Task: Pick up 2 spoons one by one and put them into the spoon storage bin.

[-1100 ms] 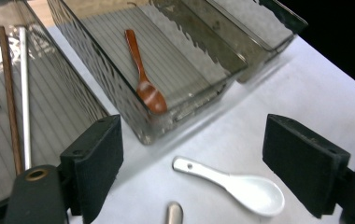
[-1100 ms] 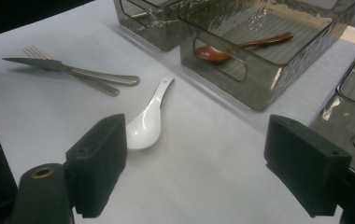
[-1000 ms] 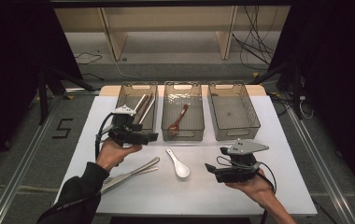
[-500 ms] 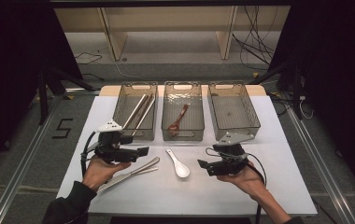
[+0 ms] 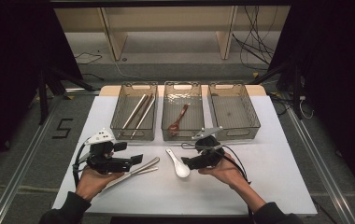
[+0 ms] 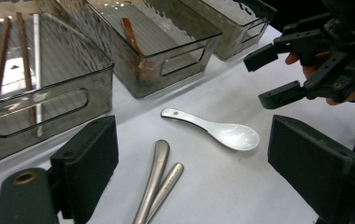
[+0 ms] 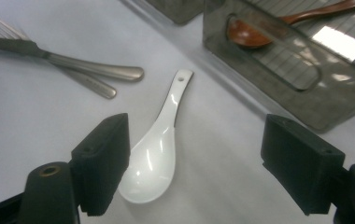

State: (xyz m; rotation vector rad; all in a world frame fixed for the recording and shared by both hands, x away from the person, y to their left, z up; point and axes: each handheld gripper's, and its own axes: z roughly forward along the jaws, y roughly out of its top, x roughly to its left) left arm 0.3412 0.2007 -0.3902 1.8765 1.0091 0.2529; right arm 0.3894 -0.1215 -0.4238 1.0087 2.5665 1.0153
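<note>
The left tongs (image 5: pixel 137 159) were held low at the near left, jaws wide open. The right tongs (image 5: pixel 186 163) sat near the middle, open too.

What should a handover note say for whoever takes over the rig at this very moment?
Left gripper: open, empty, low over the steel knife and fork lying on the white table.
Right gripper: open, empty, jaws either side of the white ceramic soup spoon, not gripping it.
Done: two pairs of long chopsticks lie in the left smoked-plastic bin; a brown wooden spoon lies in the middle bin.
The right bin is empty.
Left: white spoon, knife and fork are unsorted. Likely next: close on the white spoon and bin it, probably with the wooden spoon.
</note>
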